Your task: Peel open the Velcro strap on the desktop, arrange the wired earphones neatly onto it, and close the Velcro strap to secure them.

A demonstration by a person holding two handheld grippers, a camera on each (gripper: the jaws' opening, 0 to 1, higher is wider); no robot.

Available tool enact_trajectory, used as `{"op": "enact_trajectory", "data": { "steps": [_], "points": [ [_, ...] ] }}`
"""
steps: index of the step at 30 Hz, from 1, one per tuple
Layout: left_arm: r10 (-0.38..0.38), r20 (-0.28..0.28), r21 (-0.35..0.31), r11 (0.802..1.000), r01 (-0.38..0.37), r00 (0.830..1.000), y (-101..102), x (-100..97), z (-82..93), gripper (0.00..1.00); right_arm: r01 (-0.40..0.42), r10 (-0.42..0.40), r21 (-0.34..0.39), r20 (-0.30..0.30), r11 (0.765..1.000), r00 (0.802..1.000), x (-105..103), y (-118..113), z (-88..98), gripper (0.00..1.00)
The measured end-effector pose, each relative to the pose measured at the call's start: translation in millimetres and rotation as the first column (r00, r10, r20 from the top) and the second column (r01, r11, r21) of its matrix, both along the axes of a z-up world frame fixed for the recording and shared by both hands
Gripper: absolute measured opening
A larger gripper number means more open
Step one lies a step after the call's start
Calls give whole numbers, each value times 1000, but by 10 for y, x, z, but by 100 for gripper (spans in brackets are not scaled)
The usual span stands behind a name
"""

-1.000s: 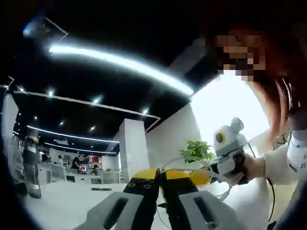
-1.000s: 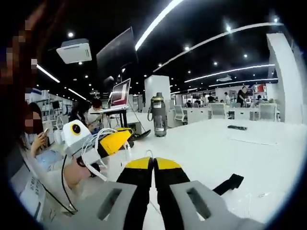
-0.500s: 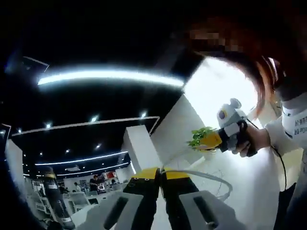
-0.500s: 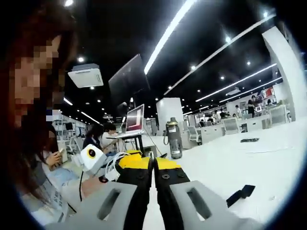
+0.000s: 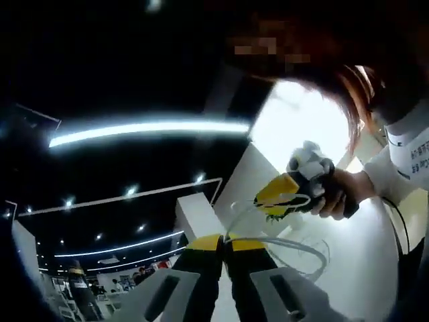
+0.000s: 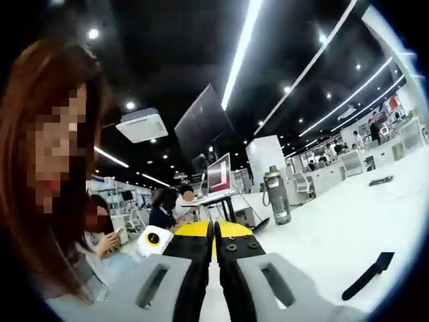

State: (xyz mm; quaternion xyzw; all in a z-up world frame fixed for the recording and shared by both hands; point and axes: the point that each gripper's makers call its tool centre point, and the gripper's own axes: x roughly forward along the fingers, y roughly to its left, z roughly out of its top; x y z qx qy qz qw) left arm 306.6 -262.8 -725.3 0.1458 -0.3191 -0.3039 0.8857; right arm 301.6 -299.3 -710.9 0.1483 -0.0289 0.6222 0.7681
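Observation:
My left gripper (image 5: 224,242) is raised off the desk and shut on the white earphone cable (image 5: 289,245), which loops out to the right of its yellow tips. Another strand of the cable runs up to my right gripper (image 5: 276,194), held in a hand (image 5: 338,196) at the upper right; its yellow jaws look closed on that strand. In the right gripper view the right gripper (image 6: 213,230) has its jaws pressed together, and the cable is hidden behind them. The black Velcro strap (image 6: 367,275) lies flat on the white desk (image 6: 335,235) at the lower right, far from both grippers.
A dark bottle (image 6: 276,195) stands on the desk beyond the right gripper, with an open laptop (image 6: 221,175) on a stand to its left. People sit at the far left. A white pillar (image 5: 196,218) and ceiling lights rise ahead of the left gripper.
Both views have tilted further up toward the ceiling as the hands rose. The right gripper has come closer to the left one, with the cable still strung between them.

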Motion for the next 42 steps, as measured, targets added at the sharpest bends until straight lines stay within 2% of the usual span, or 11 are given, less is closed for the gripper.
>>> {"op": "enact_trajectory", "data": {
  "steps": [4, 11, 16, 23, 26, 30, 31, 34, 35, 38, 42],
  "points": [
    [0, 3, 11, 1000, 0, 1000, -32, 10, -15, 7, 20, -21, -46, -20, 999, 1000, 151, 33, -104, 4],
    [18, 1, 58, 998, -18, 1000, -104, 65, -88, 7, 45, -50, -127, -36, 991, 998, 262, 88, -274, 4],
    [31, -7, 57, 998, -30, 1000, -107, 104, -104, 8, 61, -65, -180, -16, 982, 998, 285, 109, -384, 4],
    [25, -22, 58, 998, -24, 999, -148, 145, -121, 7, 57, -61, -213, -8, 975, 998, 295, 146, -466, 4],
    [37, -51, 71, 997, -33, 998, -160, 197, -157, 7, 63, -69, -228, -15, 971, 998, 339, 132, -504, 4],
    [75, -121, 124, 990, -60, 990, -174, 300, -255, 7, 75, -87, -262, -34, 962, 996, 421, 116, -605, 4],
    [87, -155, 154, 986, -63, 984, -186, 327, -305, 6, 81, -95, -269, -41, 960, 995, 451, 112, -634, 4],
    [139, -188, 251, 964, -89, 972, -212, 401, -377, 6, 102, -124, -280, -60, 954, 990, 536, 77, -701, 4],
    [158, -187, 300, 949, -97, 970, -228, 421, -400, 6, 110, -133, -283, -64, 953, 989, 560, 53, -713, 4],
    [190, -207, 366, 925, -104, 960, -252, 480, -418, 6, 140, -161, -273, -56, 952, 985, 609, -50, -683, 5],
    [186, -202, 375, 922, -100, 961, -265, 508, -343, 6, 175, -186, -276, -15, 945, 982, 609, -219, -611, 7]
  ]
}}
